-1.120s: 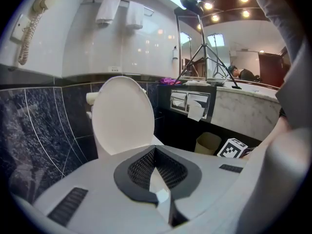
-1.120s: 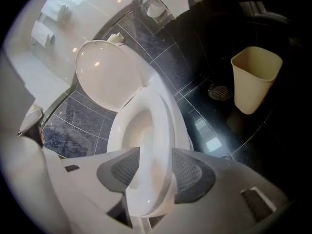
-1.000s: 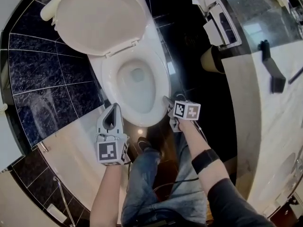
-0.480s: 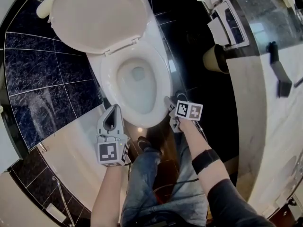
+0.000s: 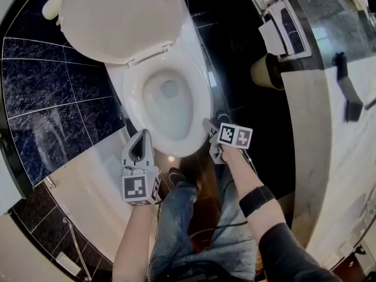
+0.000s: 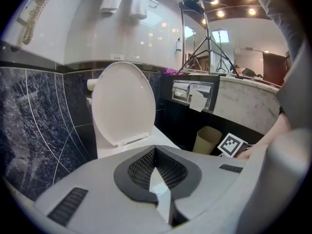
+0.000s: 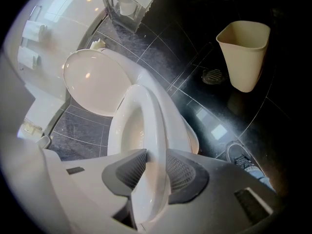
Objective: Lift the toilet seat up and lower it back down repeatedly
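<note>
Right gripper just closing on toilet seat; left gripper closed

Lid is up against the wall, seat down flat on the bowl. Right gripper sits at the seat's front right edge, its jaws just closing with the rim between them. Left gripper hangs off the bowl's front left, touching nothing. Bin stands over by the counter. Jeans and a shoe below.
</note>
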Demonstrator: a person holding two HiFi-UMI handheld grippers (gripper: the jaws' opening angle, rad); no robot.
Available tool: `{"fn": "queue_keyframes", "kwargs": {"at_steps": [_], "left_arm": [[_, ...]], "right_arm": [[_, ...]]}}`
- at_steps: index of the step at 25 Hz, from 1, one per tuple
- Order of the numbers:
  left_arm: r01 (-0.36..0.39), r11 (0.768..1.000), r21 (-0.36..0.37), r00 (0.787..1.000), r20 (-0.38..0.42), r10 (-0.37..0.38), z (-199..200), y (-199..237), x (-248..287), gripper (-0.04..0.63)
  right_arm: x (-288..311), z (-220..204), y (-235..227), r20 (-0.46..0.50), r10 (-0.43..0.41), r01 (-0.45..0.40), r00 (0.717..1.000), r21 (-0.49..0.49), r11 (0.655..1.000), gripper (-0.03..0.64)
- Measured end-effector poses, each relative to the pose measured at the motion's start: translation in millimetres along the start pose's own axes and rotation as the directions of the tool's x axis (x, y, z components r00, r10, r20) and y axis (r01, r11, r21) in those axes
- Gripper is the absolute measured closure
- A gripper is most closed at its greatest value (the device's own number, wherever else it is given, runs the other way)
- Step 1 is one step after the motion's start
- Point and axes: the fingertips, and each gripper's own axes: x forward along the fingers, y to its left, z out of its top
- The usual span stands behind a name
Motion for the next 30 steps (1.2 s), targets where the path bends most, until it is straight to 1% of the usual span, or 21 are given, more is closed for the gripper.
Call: {"fn": "queue_keyframes", "kwargs": {"at_steps": [6, 10, 13, 19, 23, 26, 28, 30], "left_arm": [[-0.001, 1.0, -0.019, 1.0, -0.011, 0.0, 4, -4, -8, 0.599], [0.016, 1.0, -0.026, 0.999, -0.042, -0.017, 6, -14, -25, 0.599], [0.008, 0.999, -0.051, 0.997, -0.079, -0.012, 0, -17, -46, 0.6], [-0.034, 0.993, -0.114, 0.983, -0.182, 0.013, -31, -24, -91, 0.599], [-0.067, 0.985, -0.161, 0.964, -0.263, 0.023, -63, -31, -109, 0.598], [-0.083, 0.975, -0.208, 0.95, -0.312, 0.014, -89, -38, -110, 0.599], [-0.066, 0.968, -0.241, 0.952, -0.305, -0.011, -82, -45, -100, 0.6], [-0.051, 0.965, -0.256, 0.961, -0.275, -0.023, -64, -49, -86, 0.6]], "right_arm": [[-17, 5, 16, -0.014, 0.011, -0.011, 1.0, 0.004, 1.0, 0.483], [-34, 12, 33, -0.036, 0.005, -0.005, 0.999, 0.01, 1.0, 0.485], [-49, 18, 49, -0.053, 0.005, -0.004, 0.999, 0.016, 1.0, 0.486], [-78, 39, 90, -0.075, 0.025, -0.024, 0.997, 0.012, 1.0, 0.485], [-93, 56, 117, -0.082, 0.038, -0.038, 0.996, 0.003, 0.999, 0.483], [-103, 70, 138, -0.08, 0.052, -0.052, 0.995, -0.009, 0.999, 0.483], [-108, 79, 151, -0.077, 0.063, -0.065, 0.995, -0.018, 0.998, 0.483], [-111, 88, 163, -0.072, 0.077, -0.079, 0.994, -0.025, 0.997, 0.482]]}}
